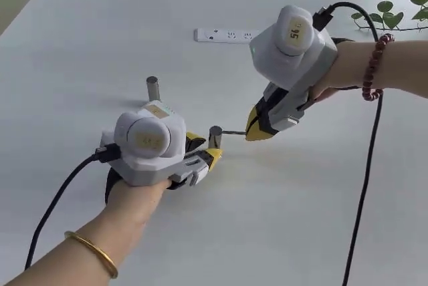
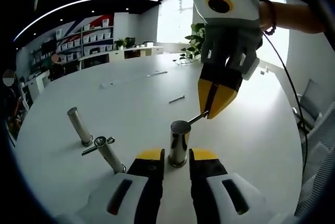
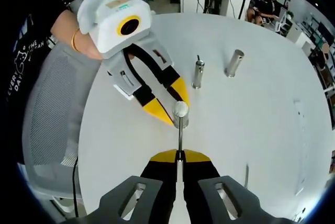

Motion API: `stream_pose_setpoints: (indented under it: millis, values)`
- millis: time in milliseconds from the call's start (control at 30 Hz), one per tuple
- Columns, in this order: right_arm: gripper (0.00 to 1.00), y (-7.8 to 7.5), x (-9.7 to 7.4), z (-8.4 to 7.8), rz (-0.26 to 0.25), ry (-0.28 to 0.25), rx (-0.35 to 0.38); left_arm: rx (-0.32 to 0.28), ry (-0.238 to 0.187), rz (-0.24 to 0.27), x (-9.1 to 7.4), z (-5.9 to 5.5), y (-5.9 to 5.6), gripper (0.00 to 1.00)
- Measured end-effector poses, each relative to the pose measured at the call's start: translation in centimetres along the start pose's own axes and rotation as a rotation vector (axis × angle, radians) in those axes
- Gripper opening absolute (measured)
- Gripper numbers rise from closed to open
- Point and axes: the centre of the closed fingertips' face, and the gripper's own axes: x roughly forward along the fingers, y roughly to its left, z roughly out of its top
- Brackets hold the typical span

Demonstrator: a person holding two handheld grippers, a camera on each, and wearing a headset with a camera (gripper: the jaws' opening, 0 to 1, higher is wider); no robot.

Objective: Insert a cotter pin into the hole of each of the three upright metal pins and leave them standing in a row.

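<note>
Left hand-held gripper clamps metal pin (right one pinches cotter pin).

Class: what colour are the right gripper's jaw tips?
Yellow, seen best on the right gripper in the left gripper view.

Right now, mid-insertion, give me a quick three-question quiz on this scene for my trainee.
1. True or false: the right hand-held gripper grips a cotter pin.
2. How many of the three uprights already carry one? A none, B one, C all.
3. Fill in: the left hand-held gripper clamps the nearest metal pin at its ____.
Key: 1 true; 2 B, the middle metal pin; 3 base.
</note>
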Motion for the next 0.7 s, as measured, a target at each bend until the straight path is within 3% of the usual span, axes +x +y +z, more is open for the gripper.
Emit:
stream_pose_setpoints:
  millis: [233, 700]
  values:
    - [0.00, 0.11, 0.11, -0.16, 0.007, 0.014, -0.007, -0.002, -0.006, -0.016, 0.17, 0.04, -0.31, 0.12]
    - [0.00, 0.14, 0.37, 0.39, 0.010, 0.033, -0.046, 0.003, -0.002, -0.033, 0.45, -0.03, -0.44, 0.12]
